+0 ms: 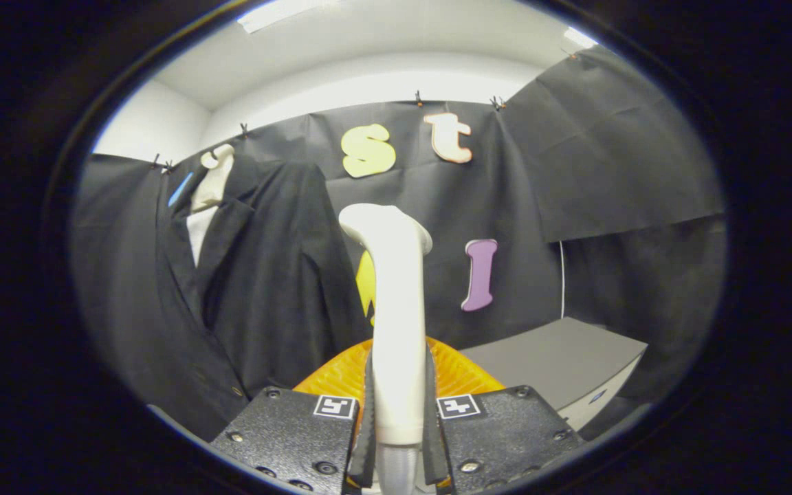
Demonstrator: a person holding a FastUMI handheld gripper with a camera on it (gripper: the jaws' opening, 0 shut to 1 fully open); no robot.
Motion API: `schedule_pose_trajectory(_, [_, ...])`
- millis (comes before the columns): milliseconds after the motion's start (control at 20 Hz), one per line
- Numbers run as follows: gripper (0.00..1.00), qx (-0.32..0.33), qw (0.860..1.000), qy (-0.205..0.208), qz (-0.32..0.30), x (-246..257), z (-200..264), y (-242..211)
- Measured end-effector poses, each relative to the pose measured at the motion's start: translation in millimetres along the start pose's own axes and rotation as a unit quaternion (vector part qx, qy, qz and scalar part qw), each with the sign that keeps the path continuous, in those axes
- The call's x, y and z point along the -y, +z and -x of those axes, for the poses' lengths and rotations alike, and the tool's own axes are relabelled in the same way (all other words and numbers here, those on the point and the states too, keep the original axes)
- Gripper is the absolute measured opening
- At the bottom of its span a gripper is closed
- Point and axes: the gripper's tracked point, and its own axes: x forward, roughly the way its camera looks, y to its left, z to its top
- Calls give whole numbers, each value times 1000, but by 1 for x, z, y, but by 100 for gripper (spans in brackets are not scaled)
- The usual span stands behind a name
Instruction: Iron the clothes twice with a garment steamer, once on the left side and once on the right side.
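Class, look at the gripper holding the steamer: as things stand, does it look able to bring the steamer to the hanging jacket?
Probably yes. The gripper is shut on the white steamer, and the dark jacket hangs beyond the fingers to one side with nothing standing between them.

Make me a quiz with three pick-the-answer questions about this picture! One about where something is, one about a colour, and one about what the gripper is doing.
1. Where does the black jacket hang?
A. beyond the fingers, beside the steamer's head
B. flat on the grey box
C. between the fingers

2. What colour is the steamer?
A. purple
B. white
C. black

3. What is the gripper doing?
A. open, holding nothing
B. shut on the steamer's handle
C. shut on the jacket's sleeve

Answers:
1 A: the jacket hangs against the cloth wall, past the fingers.
2 B: its handle and head are plain white.
3 B: both fingers press on the white handle, which stands upright between them.
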Motion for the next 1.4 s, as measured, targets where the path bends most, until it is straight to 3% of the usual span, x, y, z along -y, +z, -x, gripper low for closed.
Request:
schedule_pose_trajectory(400, [30,126,990,14,61,-75,-1,55])
schedule_pose_trajectory(700, [30,175,979,14,102,-119,-13,73])
schedule_pose_trajectory(1000, [30,150,980,11,129,-139,-25,43])
schedule_pose_trajectory(1400, [30,119,982,0,150,-138,-8,-6])
